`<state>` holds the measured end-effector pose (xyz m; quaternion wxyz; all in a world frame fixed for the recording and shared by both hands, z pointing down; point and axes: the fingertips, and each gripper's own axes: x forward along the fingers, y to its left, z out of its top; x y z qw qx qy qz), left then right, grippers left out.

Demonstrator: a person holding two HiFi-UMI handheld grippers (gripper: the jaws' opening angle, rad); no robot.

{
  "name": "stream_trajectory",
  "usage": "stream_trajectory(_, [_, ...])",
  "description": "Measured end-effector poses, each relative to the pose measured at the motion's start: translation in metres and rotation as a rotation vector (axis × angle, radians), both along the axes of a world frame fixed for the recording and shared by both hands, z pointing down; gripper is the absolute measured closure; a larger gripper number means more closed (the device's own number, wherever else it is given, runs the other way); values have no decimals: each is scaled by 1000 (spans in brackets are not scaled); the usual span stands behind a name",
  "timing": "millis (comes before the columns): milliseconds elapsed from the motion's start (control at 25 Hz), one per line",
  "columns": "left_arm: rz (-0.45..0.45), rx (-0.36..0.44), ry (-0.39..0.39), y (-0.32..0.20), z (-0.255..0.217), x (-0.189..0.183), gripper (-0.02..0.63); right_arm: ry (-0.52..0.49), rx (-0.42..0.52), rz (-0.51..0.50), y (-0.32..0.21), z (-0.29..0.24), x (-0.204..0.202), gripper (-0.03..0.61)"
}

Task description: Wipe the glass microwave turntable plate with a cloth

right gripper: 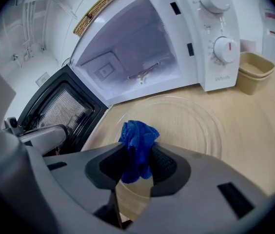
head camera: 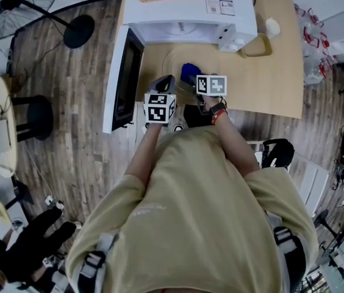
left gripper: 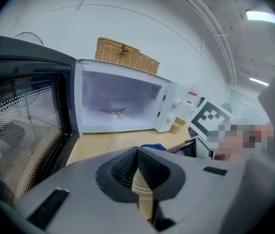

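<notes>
From above, we can barely trace the one glass plate (right gripper: 191, 116) on the table (head camera: 269, 72) before the open microwave (head camera: 184, 17); cubes and shoulders hide its near rim. Both arms reach forward. The right gripper (right gripper: 138, 152) pinches the single blue cloth (right gripper: 137, 140) over the plate. The left gripper (left gripper: 137, 152) is closed on nothing, beside the door (head camera: 123, 78).

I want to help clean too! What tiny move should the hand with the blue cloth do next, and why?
Probably lower the right gripper until the blue cloth touches the glass plate: the cloth is pinched in its jaws and seems to hang just above the plate.
</notes>
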<state>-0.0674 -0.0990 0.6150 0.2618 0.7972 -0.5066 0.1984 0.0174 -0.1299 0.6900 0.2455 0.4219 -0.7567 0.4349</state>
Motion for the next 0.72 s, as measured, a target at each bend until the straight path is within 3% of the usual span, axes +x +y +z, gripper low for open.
stream_trajectory(720, [147,5,4,-5,3,55,604,44,20,158,1,-1,70,442])
